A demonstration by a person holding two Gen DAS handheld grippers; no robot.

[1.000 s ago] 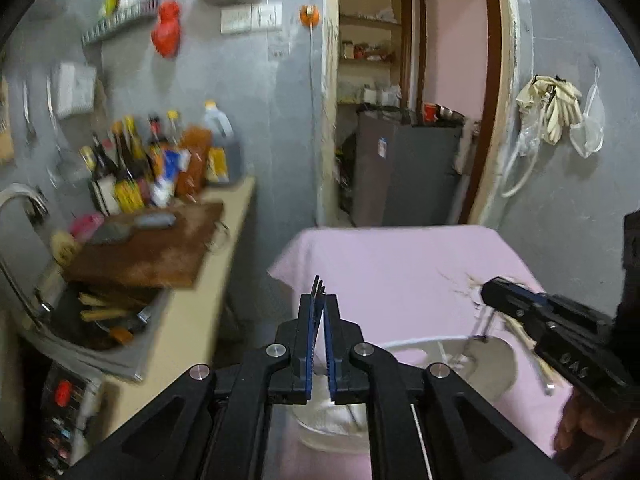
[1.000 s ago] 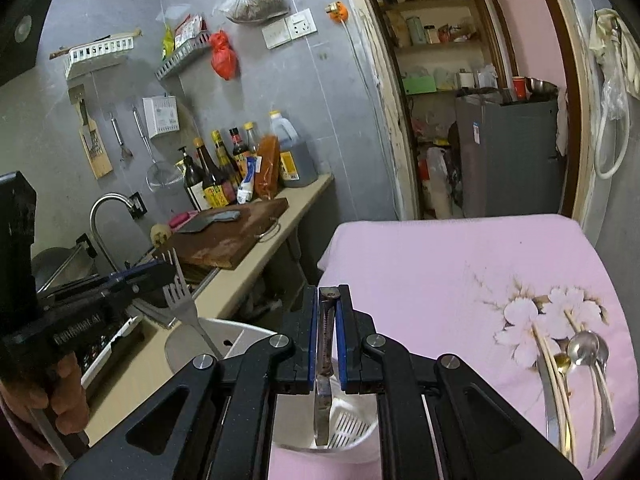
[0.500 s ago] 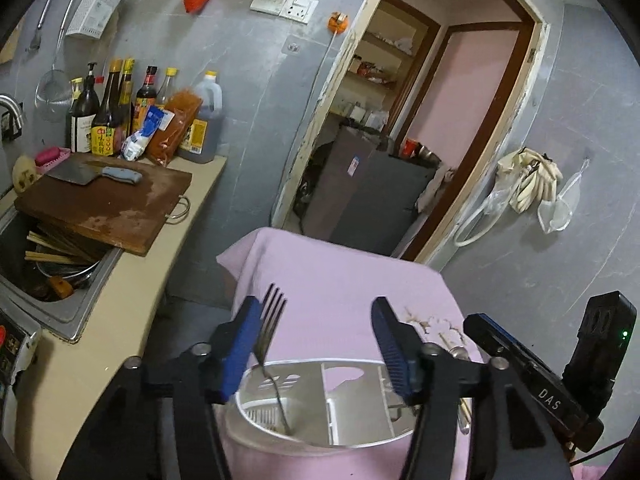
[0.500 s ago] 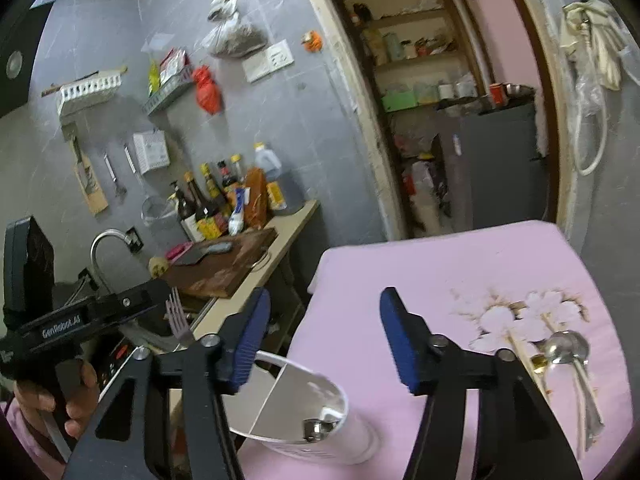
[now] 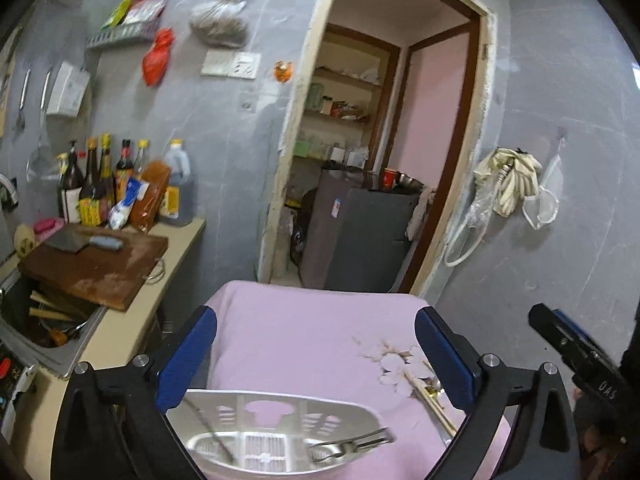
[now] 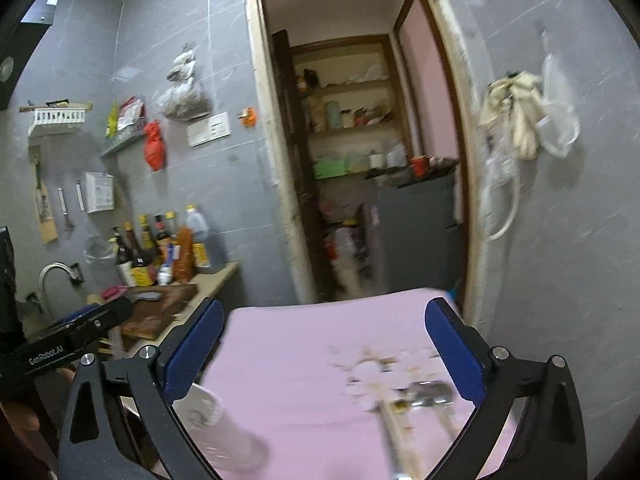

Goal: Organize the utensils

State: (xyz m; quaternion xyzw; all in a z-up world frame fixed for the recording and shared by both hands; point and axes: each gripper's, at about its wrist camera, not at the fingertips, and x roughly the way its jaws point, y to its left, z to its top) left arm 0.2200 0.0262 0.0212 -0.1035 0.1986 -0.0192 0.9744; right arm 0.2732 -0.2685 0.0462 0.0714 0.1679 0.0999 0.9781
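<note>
The left gripper [image 5: 316,354] has its two blue fingers [image 5: 186,364] far apart, and nothing is between them. It hangs over the near edge of a table with a pink cloth [image 5: 304,340]. Right under it, at the near edge of the table, sits a white holder [image 5: 276,436] with a wall down the middle and holes in the bottom. A fork [image 5: 350,446] lies tipped over inside the holder, on its right side, with its end poking past the rim. A thin handle [image 5: 210,432] leans in the left side of the holder; it is too blurry to tell what it is. On the right side of the table, on a flower print, lie chopsticks [image 5: 430,400], close to the holder but not touching it. The right gripper [image 6: 324,344] also has its blue fingers [image 6: 454,354] wide apart and holds nothing. In the right camera the holder [image 6: 216,428] is by the near left corner of the table, under the left finger. A spoon [image 6: 430,392] and the chopsticks [image 6: 394,432] lie near the right edge of the table, blurry, on the flower print. The spoon bowl rests right by the chopsticks. Off to the left is a counter [image 5: 180,248] with a wooden board [image 5: 96,268] on it, a cleaver [image 5: 82,242] on the board, and bottles [image 5: 104,184] at the back by the wall.
</note>
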